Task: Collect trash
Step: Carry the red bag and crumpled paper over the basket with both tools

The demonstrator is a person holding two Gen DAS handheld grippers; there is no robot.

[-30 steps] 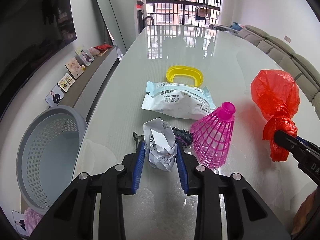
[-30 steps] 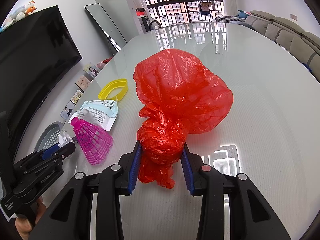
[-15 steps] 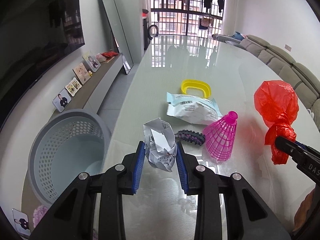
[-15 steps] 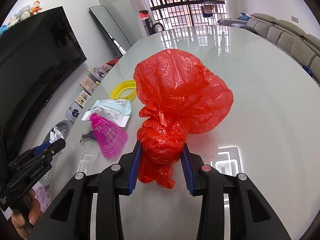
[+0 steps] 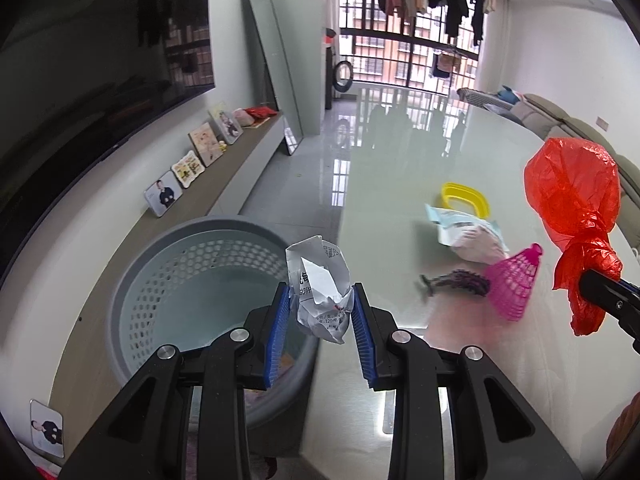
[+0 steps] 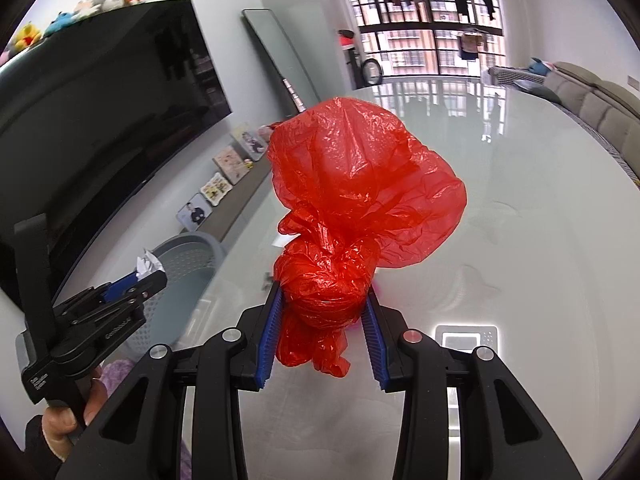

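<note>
The left gripper [image 5: 320, 312] is closed on a crumpled paper ball [image 5: 320, 286], with both blue pads pressing its sides, and the ball stands up between them with its longer side pointing away from the tongs. The grey perforated basket [image 5: 168, 280] lies below and a little to the left of these tongs, on the floor beside the edge of the glass table [image 5: 420, 168]; its open mouth faces upward, and the paper ball appears to be close above its right rim rather than over the middle. I judge that the coming move depends on this: the left tongs should go a little more to their left, so that the ball is over the opening before the pads let it go. The right gripper [image 6: 322, 316] is closed on the knotted neck of a red plastic bag [image 6: 360, 184], whose inflated part rises ahead of the tongs, above the table. From these tongs the basket [image 6: 188, 256] is far to the left and lower, beyond the left gripper [image 6: 136, 276], so the left hand is clearly the nearer one. A pink mesh cone [image 5: 514, 280], a white packet [image 5: 468, 236], a yellow ring [image 5: 464, 196] and a dark spiky object [image 5: 460, 282] lie on the table, to the right of the left tongs.
</note>
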